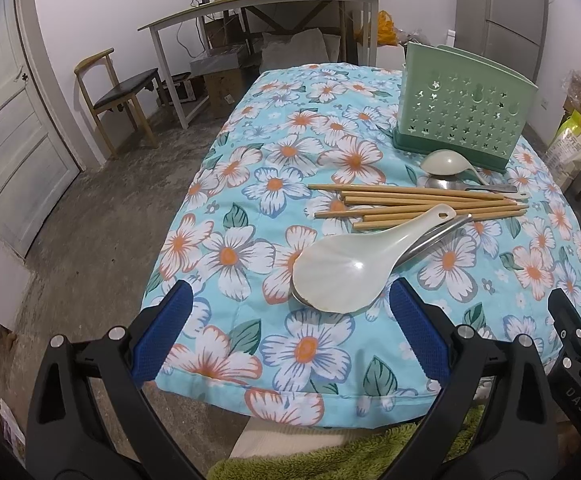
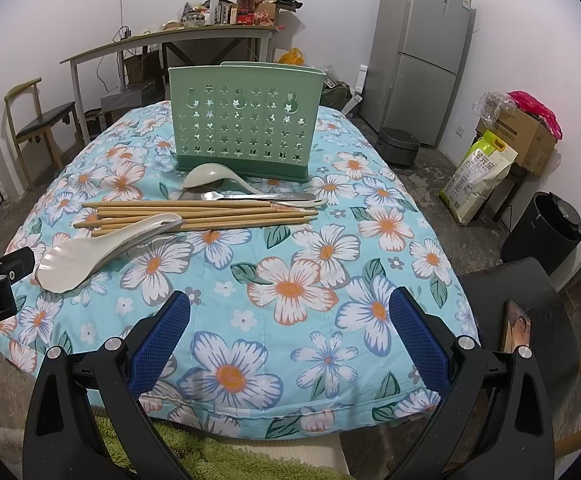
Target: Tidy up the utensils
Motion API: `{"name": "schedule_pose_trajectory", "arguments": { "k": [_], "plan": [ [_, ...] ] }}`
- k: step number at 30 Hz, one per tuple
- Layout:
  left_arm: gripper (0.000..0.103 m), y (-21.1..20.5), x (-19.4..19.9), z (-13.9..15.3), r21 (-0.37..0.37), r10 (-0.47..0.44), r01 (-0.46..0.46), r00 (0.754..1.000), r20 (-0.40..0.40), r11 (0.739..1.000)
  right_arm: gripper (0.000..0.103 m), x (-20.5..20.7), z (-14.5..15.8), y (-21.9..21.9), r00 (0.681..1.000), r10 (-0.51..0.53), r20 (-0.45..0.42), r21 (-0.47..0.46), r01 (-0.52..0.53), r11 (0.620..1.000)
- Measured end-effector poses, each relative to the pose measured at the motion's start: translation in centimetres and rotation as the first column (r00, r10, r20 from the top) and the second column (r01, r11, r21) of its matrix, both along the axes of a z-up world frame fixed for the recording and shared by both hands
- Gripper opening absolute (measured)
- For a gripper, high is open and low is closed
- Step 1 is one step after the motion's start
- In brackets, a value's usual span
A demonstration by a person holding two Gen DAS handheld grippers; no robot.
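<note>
On the floral-covered counter (image 2: 290,360): task not yet started, all utensils loose.
Green perforated holder (image 2: 246,128) stands upright at the far end; no utensil shows above its rim. Just in front lie a pale ladle (image 2: 210,176), a metal spoon (image 2: 246,197), bamboo chopsticks (image 2: 194,214) and a white rice paddle (image 1: 354,264) resting over a metal utensil. Left gripper (image 1: 290,332) and right gripper (image 2: 290,336) hover at the near edge, jaws wide and holding nothing. Surroundings: concrete floor, cluttered side table, chair, refrigerator (image 2: 422,52).
</note>
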State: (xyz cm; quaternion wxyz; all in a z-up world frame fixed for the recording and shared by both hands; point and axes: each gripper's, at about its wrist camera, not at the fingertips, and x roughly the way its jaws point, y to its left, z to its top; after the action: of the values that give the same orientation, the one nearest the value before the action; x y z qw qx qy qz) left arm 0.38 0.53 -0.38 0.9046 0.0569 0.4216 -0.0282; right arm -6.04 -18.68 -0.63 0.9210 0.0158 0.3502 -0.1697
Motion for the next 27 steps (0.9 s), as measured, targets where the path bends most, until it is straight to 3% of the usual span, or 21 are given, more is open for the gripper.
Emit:
{"name": "schedule_pose_trajectory", "arguments": {
  "k": [27],
  "plan": [
    [0.095,0.9,0.3,-1.1,-0.006,0.015,-0.016,1.0,-0.024,1.0,0.097,0.1,0.0,0.2,1.0,-0.001,-0.004,-0.003,0.001,1.0]
  ]
}}
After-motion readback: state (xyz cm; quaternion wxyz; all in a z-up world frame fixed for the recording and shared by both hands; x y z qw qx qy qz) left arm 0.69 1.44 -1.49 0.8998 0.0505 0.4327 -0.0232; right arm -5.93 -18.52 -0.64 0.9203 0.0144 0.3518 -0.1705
